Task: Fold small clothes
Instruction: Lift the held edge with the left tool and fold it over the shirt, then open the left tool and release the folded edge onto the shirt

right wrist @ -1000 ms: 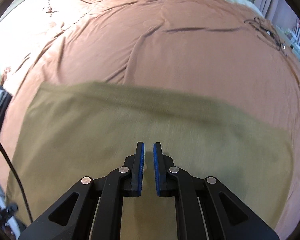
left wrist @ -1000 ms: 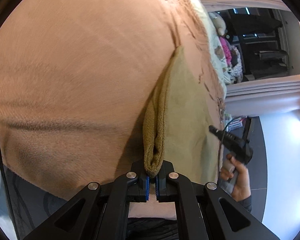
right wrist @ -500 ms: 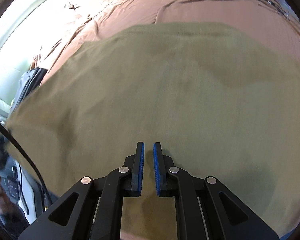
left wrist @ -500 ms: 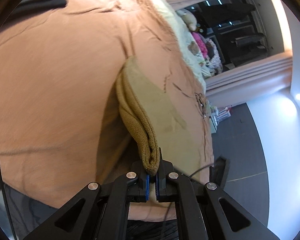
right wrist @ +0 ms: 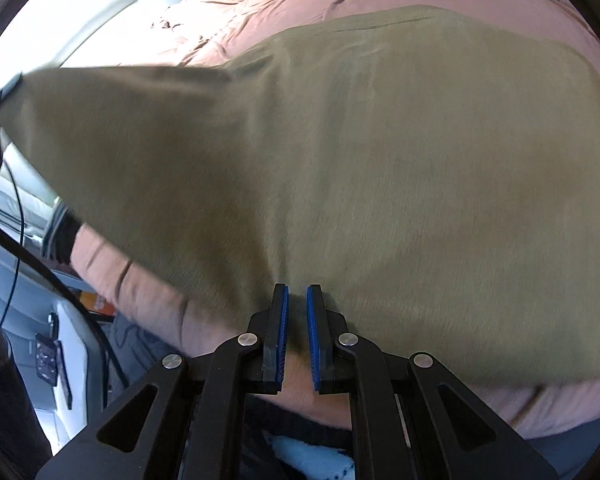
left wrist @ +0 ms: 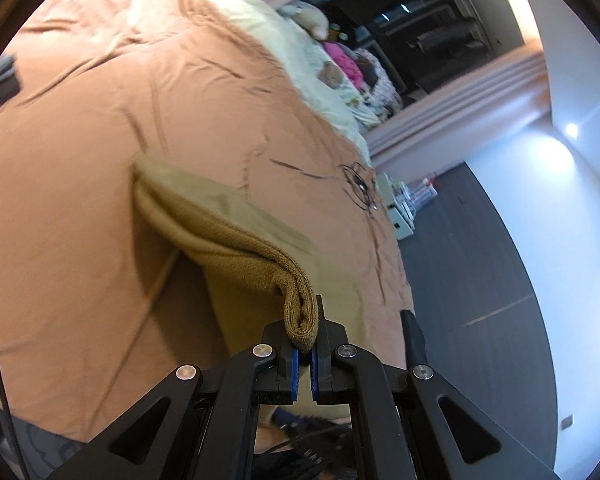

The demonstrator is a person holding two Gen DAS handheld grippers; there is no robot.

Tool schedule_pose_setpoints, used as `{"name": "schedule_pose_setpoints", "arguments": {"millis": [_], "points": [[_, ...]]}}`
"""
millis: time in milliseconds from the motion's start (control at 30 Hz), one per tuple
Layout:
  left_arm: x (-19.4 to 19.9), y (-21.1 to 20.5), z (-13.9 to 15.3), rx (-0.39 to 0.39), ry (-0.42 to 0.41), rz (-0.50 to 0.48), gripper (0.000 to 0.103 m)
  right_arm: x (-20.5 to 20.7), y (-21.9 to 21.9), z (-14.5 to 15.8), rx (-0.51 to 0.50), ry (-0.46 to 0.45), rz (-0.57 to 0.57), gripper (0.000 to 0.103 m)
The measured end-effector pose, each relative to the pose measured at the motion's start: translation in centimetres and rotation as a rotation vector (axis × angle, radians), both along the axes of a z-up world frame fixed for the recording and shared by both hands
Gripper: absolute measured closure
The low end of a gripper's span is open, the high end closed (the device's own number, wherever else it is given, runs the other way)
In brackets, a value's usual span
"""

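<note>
Left gripper (left wrist: 305, 354) jaws pinch the olive garment (right wrist: 340, 168) corner, lifted off the bed (left wrist: 80, 120). Right gripper (right wrist: 296, 332) jaws, nearly together and empty, rest at its near edge.

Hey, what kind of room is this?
Most likely a bedroom. A wide bed with a rumpled salmon-pink bedspread fills both views, a cream blanket lies along its far side, and an olive garment is spread on top.

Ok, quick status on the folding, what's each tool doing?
Left tool shut on the olive garment, its edge lifted off the orange bedspread. Right tool shut, empty, over the garment's near edge. Nothing in the way.
</note>
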State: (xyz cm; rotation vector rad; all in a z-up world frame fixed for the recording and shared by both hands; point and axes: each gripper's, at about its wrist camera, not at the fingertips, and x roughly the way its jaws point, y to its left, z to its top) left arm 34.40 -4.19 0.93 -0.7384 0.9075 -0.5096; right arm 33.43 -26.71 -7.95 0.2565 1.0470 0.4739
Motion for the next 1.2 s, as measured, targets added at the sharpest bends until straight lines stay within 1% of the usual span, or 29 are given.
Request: {"name": "schedule_pose_setpoints", "arguments": {"millis": [133,300,367,400,433,467,500,533,567,667,800,933,1033,1100,1133,1167,1200], "points": [[0.7,-2.9,1.4,0.018,-0.027,-0.062,0.1,-0.6,-0.9,0.2,0.019,-0.012,0.004,0.097],[1.6,-7.4,3.1,0.04,-0.057,-0.143,0.1,-1.5,-4.6,1.9,0.041,-0.083,-0.05,0.096],[1.8,-9.6,3.3,0.05,-0.061,-0.181,0.1,-2.0,-6.7,2.6,0.068,-0.106,-0.081,0.096],[2.0,-10.7,3.4,0.056,-0.064,-0.2,0.1,-2.4,-7.7,2.8,0.077,-0.116,-0.096,0.094],[2.0,-11.6,3.4,0.06,-0.065,-0.218,0.1,-2.7,-8.9,3.1,0.088,-0.127,-0.114,0.09],[2.1,-12.6,3.2,0.062,-0.065,-0.238,0.1,-3.3,-10.2,3.3,0.097,-0.138,-0.131,0.076],[2.0,-13.4,3.1,0.065,-0.064,-0.256,0.1,-3.7,-11.2,3.5,0.101,-0.149,-0.147,0.054],[2.0,-14.4,2.9,0.067,-0.063,-0.277,0.1,-4.1,-12.0,3.6,0.1,-0.163,-0.165,0.044],[1.8,-15.3,2.6,0.069,-0.062,-0.299,0.1,-4.7,-12.9,3.7,0.097,-0.183,-0.189,0.04],[1.5,-18.6,1.6,0.071,-0.051,-0.371,0.1,-5.7,-14.9,3.7,0.095,-0.19,-0.21,0.04],[1.2,-22.5,0.0,0.074,-0.026,-0.443,0.1,-6.7,-17.5,3.5,0.077,-0.193,-0.245,0.04],[1.0,-25.8,-1.9,0.077,0.013,-0.5,0.1,-7.5,-19.5,3.3,0.074,-0.174,-0.267,0.04],[0.5,-28.4,-3.4,0.077,0.046,-0.559,0.099,-8.6,-20.0,3.5,0.071,-0.162,-0.266,0.04],[0.3,-29.5,-4.6,0.117,0.071,-0.582,0.093,-8.7,-20.2,3.9,0.064,-0.159,-0.266,0.04],[0.3,-29.8,-5.0,0.111,0.082,-0.593,0.082,-8.7,-20.2,4.1,0.062,-0.157,-0.265,0.04],[0.4,-29.6,-5.6,0.085,0.101,-0.6,0.067,-8.6,-20.4,4.2,0.059,-0.154,-0.264,0.04],[0.5,-29.2,-5.9,0.07,0.11,-0.59,0.06,-8.5,-20.5,4.2,0.055,-0.152,-0.263,0.04]]}}
